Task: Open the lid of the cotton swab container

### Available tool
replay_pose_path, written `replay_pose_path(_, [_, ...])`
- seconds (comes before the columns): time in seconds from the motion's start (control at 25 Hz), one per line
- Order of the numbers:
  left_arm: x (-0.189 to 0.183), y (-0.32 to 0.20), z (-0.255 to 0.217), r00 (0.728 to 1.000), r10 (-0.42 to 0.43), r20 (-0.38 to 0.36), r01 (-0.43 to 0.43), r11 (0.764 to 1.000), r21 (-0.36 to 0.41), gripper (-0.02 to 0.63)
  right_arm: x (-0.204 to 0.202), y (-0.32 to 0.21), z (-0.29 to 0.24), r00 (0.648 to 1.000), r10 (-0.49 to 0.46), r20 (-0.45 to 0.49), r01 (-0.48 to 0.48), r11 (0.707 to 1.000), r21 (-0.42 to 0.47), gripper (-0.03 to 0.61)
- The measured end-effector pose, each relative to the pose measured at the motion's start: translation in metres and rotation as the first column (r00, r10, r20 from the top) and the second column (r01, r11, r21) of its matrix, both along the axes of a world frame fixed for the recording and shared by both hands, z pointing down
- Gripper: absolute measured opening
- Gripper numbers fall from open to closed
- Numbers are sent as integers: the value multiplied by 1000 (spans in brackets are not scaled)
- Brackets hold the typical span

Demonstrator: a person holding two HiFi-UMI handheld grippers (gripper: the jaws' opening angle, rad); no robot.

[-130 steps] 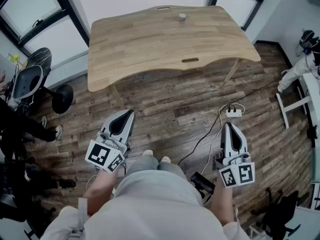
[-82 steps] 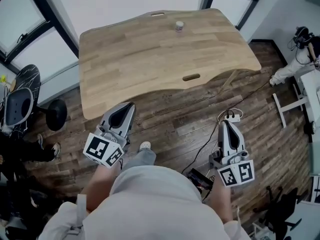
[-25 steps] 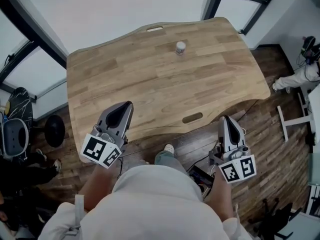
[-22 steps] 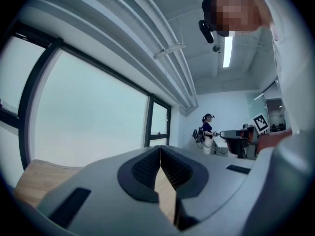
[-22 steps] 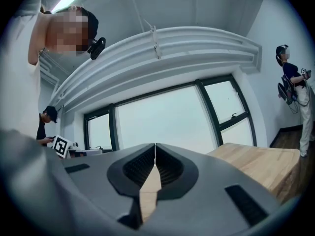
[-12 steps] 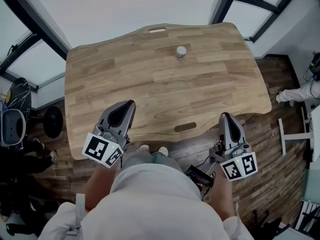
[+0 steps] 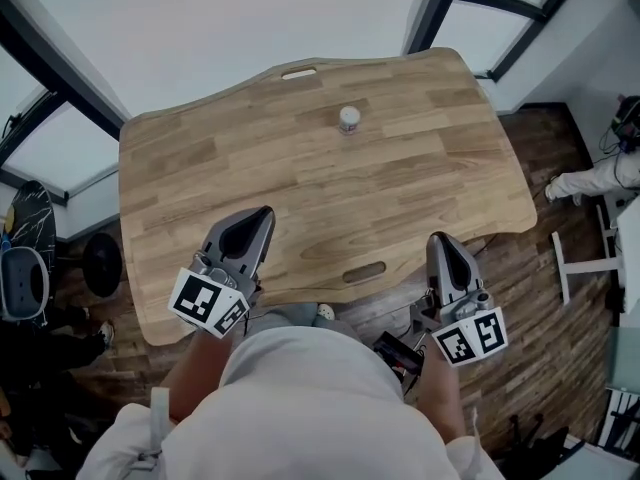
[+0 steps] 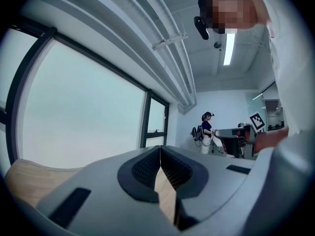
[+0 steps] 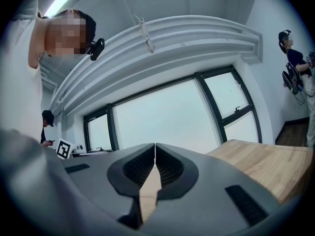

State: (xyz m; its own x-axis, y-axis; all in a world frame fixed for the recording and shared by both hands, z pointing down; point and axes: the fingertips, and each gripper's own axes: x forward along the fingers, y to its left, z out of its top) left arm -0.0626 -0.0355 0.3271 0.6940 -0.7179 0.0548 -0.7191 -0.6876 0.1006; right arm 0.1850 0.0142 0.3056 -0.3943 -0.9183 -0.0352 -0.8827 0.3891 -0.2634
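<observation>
A pale wooden bench with a wavy outline [image 7: 190, 178] is seen from above in the head view, set against a white wall and dark-framed windows. The small round cotton swab container [image 7: 348, 119] is stood upright on the far half of the bench, a little right of its middle, with its white lid [image 7: 348, 114] on. An oblong slot [image 7: 298, 72] is cut by the far edge, and a second slot [image 7: 363, 272] close to the near edge.

The grey left hand-held gripper [image 7: 263, 212], fitted with a black-and-white marker cube, is held over the near-left part of the bench and pointed toward the far edge. Its jaws are pressed together with nothing between them (the ribbed black pads [image 8: 145, 168] are seen meeting along one thin line in the left gripper view). The grey right hand-held gripper [image 7: 437, 238] is held at the near-right edge of the bench and is also pointed away from the person. Its jaws are likewise closed tight on nothing, as is shown in the right gripper view, where the bench's wood is seen to the right. The container is placed well apart from both, ahead of them and between their lines.

A dark wood-plank floor [image 7: 560, 268] is seen around the bench. A standing person in a dark top [image 8: 206, 132] is made out far off in the left gripper view.
</observation>
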Motion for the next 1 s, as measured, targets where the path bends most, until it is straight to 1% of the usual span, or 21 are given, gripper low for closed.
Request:
replay_pose_path(0.2, [4, -24, 0, 999, 37, 33, -37, 999, 23, 14, -1, -23, -6, 1000, 23, 0, -23, 1000, 11, 20])
replay_pose_path(0.4, [-1, -45, 2, 998, 58, 1, -58, 998, 9, 14, -11, -45, -4, 999, 34, -4, -34, 999, 5, 20])
replay_pose_path(0.68, [0, -58, 10, 992, 123, -27, -124, 992, -16, 14, -28, -75, 3, 999, 47, -2, -47, 999, -9, 20])
replay_pose_path(0.84, [-2, -63, 12, 993, 115, -34, -115, 993, -19, 14, -31, -89, 6, 1000, 29, 2, -29, 1000, -8, 20])
replay_pose_path(1.0, [-1, -69, 12, 997, 77, -30, -78, 997, -19, 14, -28, -105, 9, 1000, -10, 4, 10, 1000, -18, 20])
